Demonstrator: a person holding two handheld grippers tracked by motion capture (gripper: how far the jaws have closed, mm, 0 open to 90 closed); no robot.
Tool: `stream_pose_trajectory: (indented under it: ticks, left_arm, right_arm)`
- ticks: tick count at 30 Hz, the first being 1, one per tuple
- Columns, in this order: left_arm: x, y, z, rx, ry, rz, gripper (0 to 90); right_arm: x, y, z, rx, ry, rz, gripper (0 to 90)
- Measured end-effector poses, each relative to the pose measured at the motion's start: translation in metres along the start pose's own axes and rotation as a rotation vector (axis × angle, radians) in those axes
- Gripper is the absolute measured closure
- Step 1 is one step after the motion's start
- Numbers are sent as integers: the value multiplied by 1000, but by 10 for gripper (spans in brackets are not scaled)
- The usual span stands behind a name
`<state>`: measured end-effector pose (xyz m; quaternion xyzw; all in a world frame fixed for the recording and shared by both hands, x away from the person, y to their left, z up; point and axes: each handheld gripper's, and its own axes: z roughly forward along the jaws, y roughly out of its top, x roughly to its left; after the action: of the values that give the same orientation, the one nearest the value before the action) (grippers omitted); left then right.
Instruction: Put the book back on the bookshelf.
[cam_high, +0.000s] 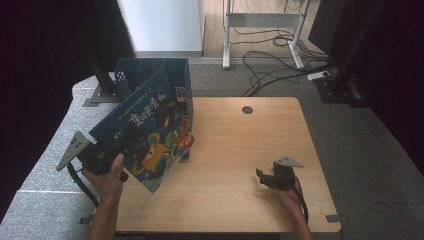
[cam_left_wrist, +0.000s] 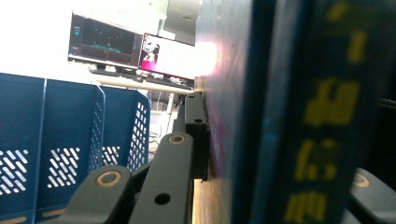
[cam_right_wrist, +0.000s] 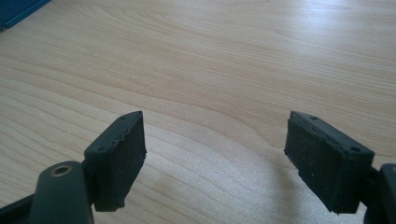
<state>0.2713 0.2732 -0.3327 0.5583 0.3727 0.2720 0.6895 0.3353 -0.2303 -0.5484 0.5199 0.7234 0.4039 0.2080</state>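
Observation:
A dark blue picture book with a colourful cartoon cover hangs tilted over the table's left edge, in front of a blue slotted file rack. My left gripper is shut on the book's lower left edge. In the left gripper view the book's spine with yellow characters stands between the jaws, and the rack is to the left. My right gripper rests low over the wooden table at the front right. It is open, with bare wood between its pads.
A round cable hole sits near the table's far edge. Beyond the table lie floor cables and a white desk frame. Two monitors stand on a far desk.

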Motion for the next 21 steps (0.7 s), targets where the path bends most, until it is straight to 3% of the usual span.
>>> stream_pose_trajectory:
  ticks: [11, 21]
  left_arm:
    - [10, 8, -4, -5, 40, 6, 831]
    - [21, 10, 3, 13, 75, 6, 831]
  right_arm:
    - [0, -3, 1, -6, -2, -11, 209]
    - [0, -4, 1, -11, 3, -15, 212]
